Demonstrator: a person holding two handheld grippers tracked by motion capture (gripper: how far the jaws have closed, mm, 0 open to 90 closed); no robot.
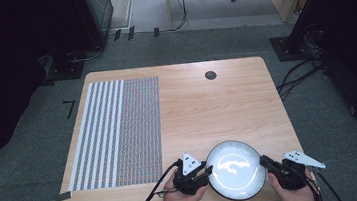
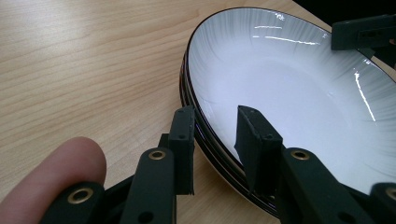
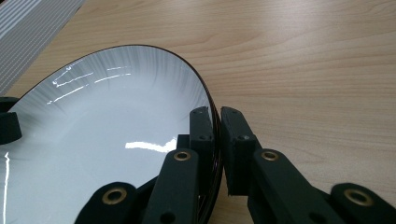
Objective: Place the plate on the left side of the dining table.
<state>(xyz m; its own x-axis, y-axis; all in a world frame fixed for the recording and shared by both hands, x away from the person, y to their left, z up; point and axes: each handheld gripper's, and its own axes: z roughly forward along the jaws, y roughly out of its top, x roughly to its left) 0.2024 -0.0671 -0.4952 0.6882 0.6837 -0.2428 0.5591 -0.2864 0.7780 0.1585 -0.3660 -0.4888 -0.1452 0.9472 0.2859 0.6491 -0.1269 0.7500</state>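
Observation:
A white plate with a dark rim lies on the wooden table near its front edge. My left gripper straddles the plate's left rim. In the left gripper view the plate shows white between its rim and the inner jaw of my left gripper, while the outer jaw sits beside the rim. My right gripper is at the right rim. In the right gripper view my right gripper has its jaws pressed close on the edge of the plate.
A striped mat covers the left part of the table. A small black round cap sits at the far middle. Bare wood lies beyond the plate. Cables and dark stands are on the floor to the right.

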